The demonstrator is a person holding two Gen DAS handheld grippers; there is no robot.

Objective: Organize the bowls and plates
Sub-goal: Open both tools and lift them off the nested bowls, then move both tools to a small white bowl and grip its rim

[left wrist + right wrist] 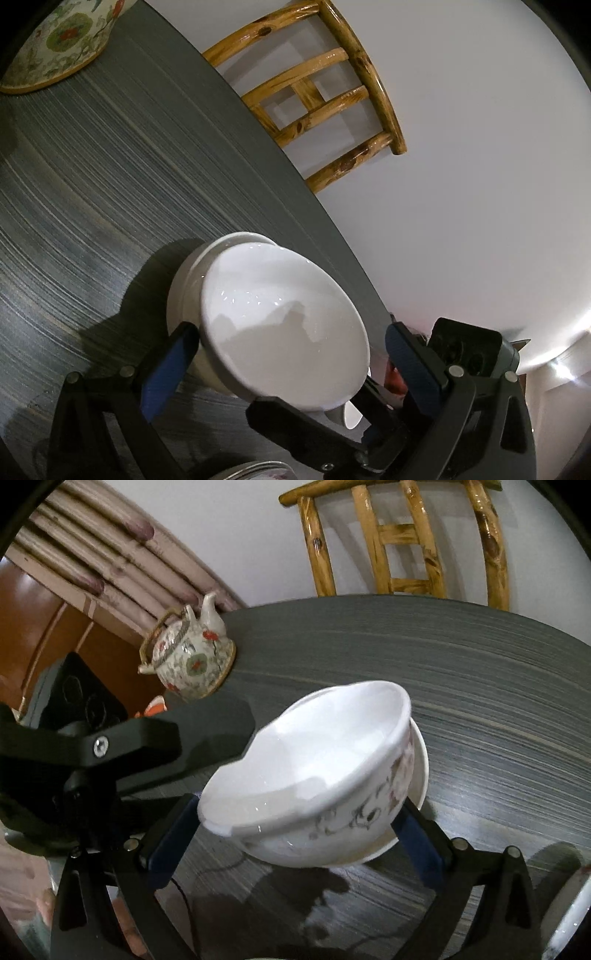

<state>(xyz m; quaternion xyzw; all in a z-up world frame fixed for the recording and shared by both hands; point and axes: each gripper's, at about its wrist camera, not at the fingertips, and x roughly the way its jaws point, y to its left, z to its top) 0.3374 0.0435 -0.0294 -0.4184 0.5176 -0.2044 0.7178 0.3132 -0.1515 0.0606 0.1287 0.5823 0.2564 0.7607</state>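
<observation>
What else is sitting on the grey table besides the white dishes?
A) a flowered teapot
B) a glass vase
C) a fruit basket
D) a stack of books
A: a flowered teapot with a spout and woven handle stands near the far edge of the grey table, beyond the bowl.

Left gripper [284, 354]: black angular frame, triangular cut-outs in arms, blue pads [168, 373] on inner faces of fingers, round silver rivets at joints. Right gripper [291, 830]: same build, black linkage arms, blue pads [168, 840], silver rivets. In each view other gripper crosses frame: black finger bar with cross-head screw [100, 746], grey-black camera box [469, 349] with round lens recesses behind it.
</observation>
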